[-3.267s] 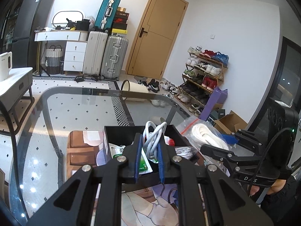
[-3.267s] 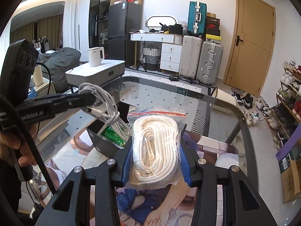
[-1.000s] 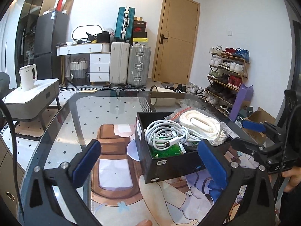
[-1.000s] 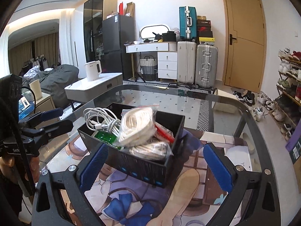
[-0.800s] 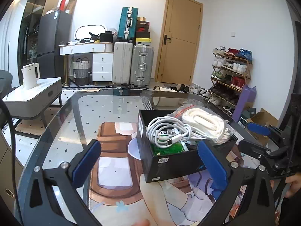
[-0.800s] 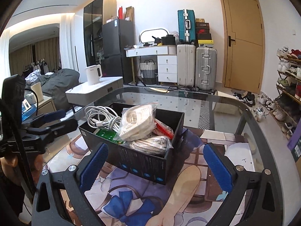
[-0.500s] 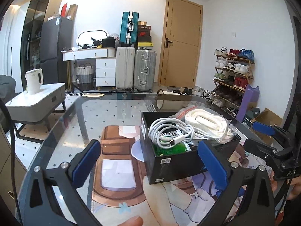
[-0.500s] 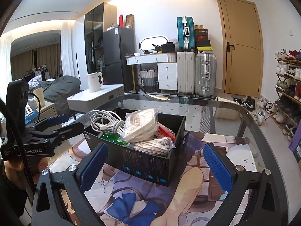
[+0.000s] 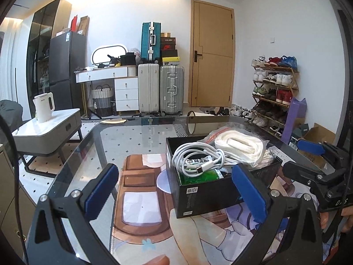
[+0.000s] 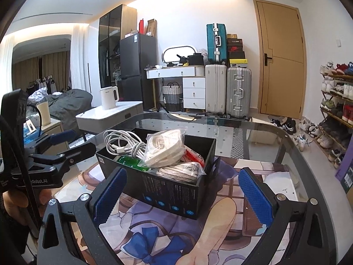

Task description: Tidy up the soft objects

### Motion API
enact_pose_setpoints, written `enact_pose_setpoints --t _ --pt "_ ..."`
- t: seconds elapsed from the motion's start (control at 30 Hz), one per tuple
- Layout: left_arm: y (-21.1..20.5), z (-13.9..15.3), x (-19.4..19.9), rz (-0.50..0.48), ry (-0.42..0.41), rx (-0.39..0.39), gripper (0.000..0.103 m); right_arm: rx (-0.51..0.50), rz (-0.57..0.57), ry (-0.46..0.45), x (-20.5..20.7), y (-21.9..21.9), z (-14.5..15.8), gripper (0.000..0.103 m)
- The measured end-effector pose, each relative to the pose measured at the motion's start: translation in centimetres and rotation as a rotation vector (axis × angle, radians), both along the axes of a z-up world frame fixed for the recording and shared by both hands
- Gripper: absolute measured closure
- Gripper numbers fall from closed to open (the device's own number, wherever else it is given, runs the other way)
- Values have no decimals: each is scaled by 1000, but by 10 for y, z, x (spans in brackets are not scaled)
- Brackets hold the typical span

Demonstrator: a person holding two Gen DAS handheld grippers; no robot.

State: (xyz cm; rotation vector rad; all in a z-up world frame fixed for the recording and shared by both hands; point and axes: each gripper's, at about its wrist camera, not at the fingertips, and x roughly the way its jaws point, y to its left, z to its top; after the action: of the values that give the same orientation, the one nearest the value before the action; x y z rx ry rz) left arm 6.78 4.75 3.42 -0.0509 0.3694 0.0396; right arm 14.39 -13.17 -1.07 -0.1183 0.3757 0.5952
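Note:
A black box (image 9: 205,195) (image 10: 169,190) stands on the glass table (image 9: 92,154). Inside it lie a coiled white cable (image 9: 196,156) (image 10: 121,143), a bagged white rope (image 9: 240,144) (image 10: 165,148), a green packet (image 9: 198,174) (image 10: 129,161) and another bagged bundle (image 10: 183,170). My left gripper (image 9: 176,190) is open, held back in front of the box with nothing between its blue pads (image 9: 101,190). My right gripper (image 10: 181,192) is open too, facing the box from the other side, empty. Each gripper shows in the other's view, left gripper (image 10: 59,145) and right gripper (image 9: 317,161).
A printed mat (image 9: 136,198) (image 10: 154,243) covers the table under the box. A hand (image 9: 346,218) holds the right gripper. Beyond the table are a low white table with a kettle (image 9: 44,108), suitcases (image 9: 161,88), a door and a shoe rack (image 9: 275,88).
Both grippers released the cable and the bagged rope into the box, opened wide, and drew back and up from it; over the last second they keep rising slightly.

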Motion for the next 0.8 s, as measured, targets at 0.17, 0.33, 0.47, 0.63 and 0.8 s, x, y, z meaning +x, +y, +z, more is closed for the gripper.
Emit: enact_pose_setpoints --t 0.17,0.33,0.47,0.63,0.8 --pt "2 1 -1 7 -2 -12 0 -3 -2 -7 -1 0 1 1" --pt "2 1 -2 4 -2 -14 0 -1 -1 -6 -1 1 1 1" --pt "3 0 -1 5 1 -19 0 -1 -1 -5 -2 1 1 1" --pt "3 0 -1 5 -1 -17 0 -2 -2 -6 -1 0 1 1" --pt "3 0 -1 4 -2 -18 0 -1 -1 -7 -1 0 1 1"
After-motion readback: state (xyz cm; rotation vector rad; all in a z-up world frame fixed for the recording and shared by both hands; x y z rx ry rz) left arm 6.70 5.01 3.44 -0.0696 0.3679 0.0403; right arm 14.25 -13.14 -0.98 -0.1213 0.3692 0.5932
